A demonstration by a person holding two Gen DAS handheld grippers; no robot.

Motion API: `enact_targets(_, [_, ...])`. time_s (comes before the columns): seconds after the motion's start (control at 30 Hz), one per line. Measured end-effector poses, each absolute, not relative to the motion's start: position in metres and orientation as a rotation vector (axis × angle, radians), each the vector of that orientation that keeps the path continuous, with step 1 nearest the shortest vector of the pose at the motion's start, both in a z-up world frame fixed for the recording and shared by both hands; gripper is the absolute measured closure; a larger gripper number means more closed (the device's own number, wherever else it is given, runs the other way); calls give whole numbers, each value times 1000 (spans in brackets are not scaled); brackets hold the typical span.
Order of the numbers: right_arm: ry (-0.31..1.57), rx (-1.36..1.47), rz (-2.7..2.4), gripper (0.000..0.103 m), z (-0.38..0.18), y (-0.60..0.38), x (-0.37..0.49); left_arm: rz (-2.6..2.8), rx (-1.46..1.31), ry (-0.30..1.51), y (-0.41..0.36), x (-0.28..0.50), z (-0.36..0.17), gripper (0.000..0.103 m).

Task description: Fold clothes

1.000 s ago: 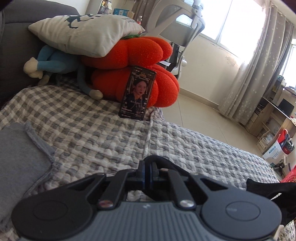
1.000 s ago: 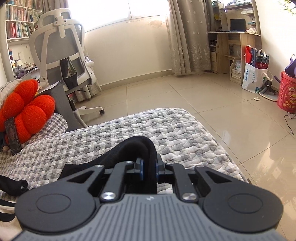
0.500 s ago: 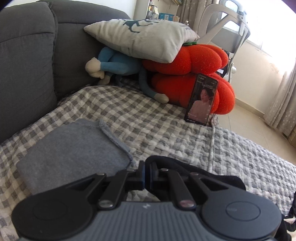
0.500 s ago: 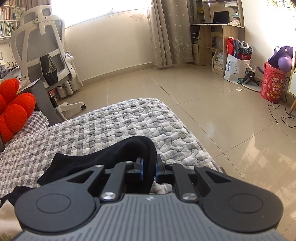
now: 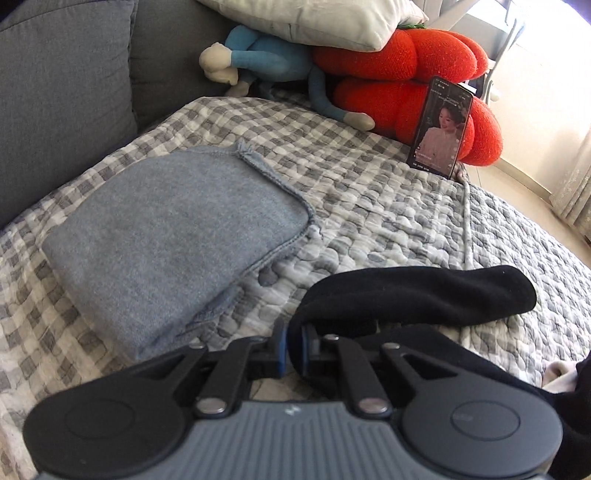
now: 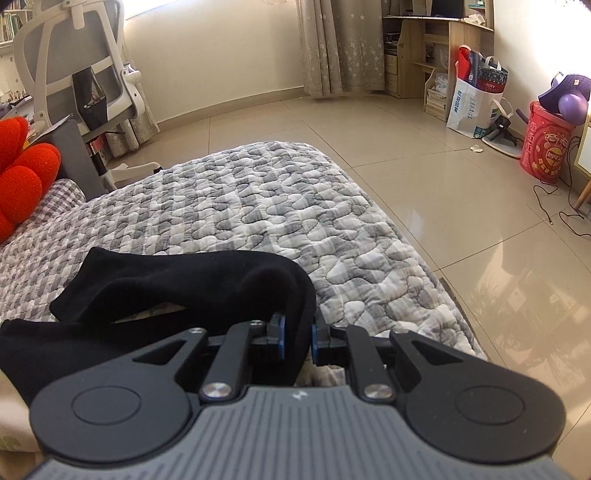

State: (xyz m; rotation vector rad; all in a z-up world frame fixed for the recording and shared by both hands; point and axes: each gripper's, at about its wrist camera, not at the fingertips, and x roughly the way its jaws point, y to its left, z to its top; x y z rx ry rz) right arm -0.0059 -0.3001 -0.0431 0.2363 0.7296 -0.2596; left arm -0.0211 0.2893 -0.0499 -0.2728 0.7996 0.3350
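Observation:
A black garment [image 5: 417, 291] is pinched in both grippers and hangs between them just above the checked quilt [image 5: 388, 206]. My left gripper [image 5: 293, 343] is shut on one edge of it. My right gripper [image 6: 297, 334] is shut on another edge of the black garment [image 6: 177, 284], which sags to the left over the quilt [image 6: 280, 206]. A folded grey garment [image 5: 173, 236] lies flat on the quilt, left of and beyond my left gripper.
A phone [image 5: 439, 127] leans on red cushions [image 5: 399, 74] with a pillow [image 5: 314, 18] and a blue plush toy [image 5: 258, 62] against the grey sofa back [image 5: 62, 74]. The quilt's edge drops to tiled floor [image 6: 461, 177]; an office chair [image 6: 81, 74] stands behind.
Both grippers have swung left and tipped downward with the black garment. The folded grey garment has come into full view on the left. The black garment now lies lower, close to the quilt.

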Motion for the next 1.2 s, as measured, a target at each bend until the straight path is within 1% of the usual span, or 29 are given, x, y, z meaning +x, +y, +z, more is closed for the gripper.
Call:
enact_targets(0.03, [728, 223, -252, 81, -40, -298, -7, 325, -266, 801, 287, -22, -47, 80])
enact_targets(0.07, [724, 209, -246, 75, -37, -297, -9, 314, -263, 799, 286, -24, -45, 73])
enact_targets(0.1, [716, 195, -241, 63, -33, -295, -11, 300, -259, 795, 284, -25, -42, 62])
enact_targets(0.13, [706, 182, -236, 57, -30, -294, -13, 283, -254, 786, 281, -27, -38, 59])
enact_targets(0.17, [698, 168, -230, 53, -26, -292, -15, 267, -250, 780, 278, -30, -35, 58])
enact_targets(0.43, [667, 126, -84, 52, -7, -272, -22, 72, -220, 716, 246, -39, -11, 46])
enact_targets(0.73, [703, 136, 95, 52, -10, -244, -5, -168, -235, 721, 212, -27, -9, 45])
enact_targets(0.97, [748, 120, 221, 52, -16, -226, 7, -337, -332, 719, 201, -16, -9, 45])
enact_targets(1.1, [770, 100, 283, 52, -22, -214, 16, -407, -337, 739, 188, -8, -12, 45])
enact_targets(1.2, [781, 77, 323, 52, -25, -204, 22, -438, -325, 761, 179, -1, -16, 47])
